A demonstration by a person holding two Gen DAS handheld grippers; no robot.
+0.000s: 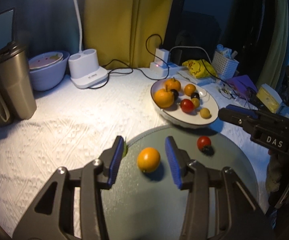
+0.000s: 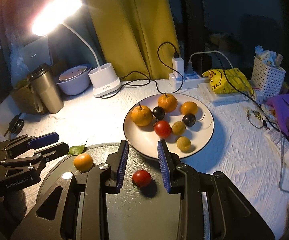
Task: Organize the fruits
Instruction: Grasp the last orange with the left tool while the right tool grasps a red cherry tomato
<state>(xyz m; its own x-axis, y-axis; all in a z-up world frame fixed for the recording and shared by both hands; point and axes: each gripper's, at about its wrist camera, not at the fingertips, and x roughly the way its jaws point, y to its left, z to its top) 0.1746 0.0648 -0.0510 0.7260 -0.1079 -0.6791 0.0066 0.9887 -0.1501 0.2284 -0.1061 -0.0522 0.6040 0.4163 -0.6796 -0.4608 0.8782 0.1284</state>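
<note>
In the left wrist view, my left gripper [image 1: 144, 158] is released, and its blue pads stand on both sides of an orange [image 1: 148, 159] at lower centre. The orange lies on the dark round tray [image 1: 230, 160] and I see a gap at each pad. A tomato [image 1: 204, 142] lies on the same tray to the right. The white plate [image 1: 214, 108] with more fruits sits at centre right, and its rim overlaps the tray edge. The right gripper enters from the right edge.

In the right wrist view, my right gripper [image 2: 143, 165] is also released, with the tomato [image 2: 141, 178] between its fingers, not touched. The orange [image 2: 83, 161] is at lower left, beside a leaf [image 2: 76, 150].

I judge that both fruits can roll away if one pad touches first. The tomato is soft, so a hard squeeze may burst it. The two grippers are near each other and could collide over the tray.
</note>
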